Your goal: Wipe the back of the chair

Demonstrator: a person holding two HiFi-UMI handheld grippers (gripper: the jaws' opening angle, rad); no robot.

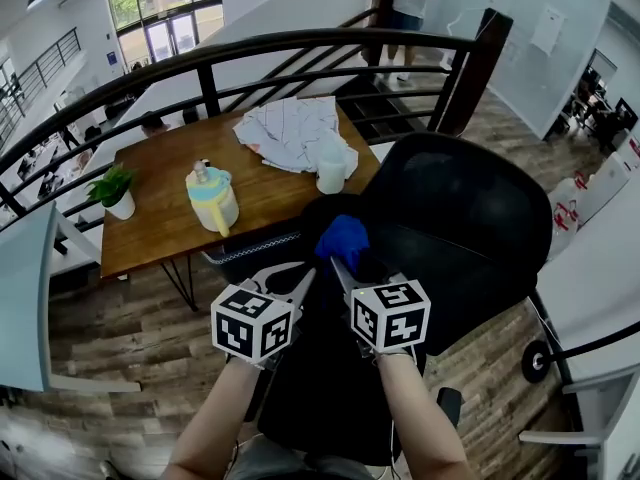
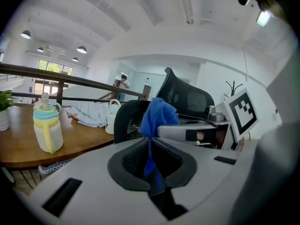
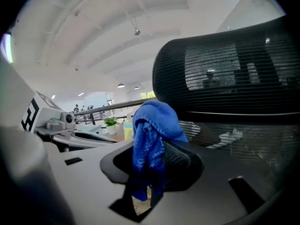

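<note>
While my left tool (image 2: 151,150) and right tool (image 3: 149,165) both clench the blue cloth (image 1: 343,238), I should press it flat on the chair back (image 1: 480,218) beside the right one.

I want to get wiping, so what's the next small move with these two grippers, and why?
Probably press the blue cloth onto the chair back beside it. Both the left gripper and the right gripper are shut on the cloth, which is bunched up, not yet flat on the mesh.
</note>
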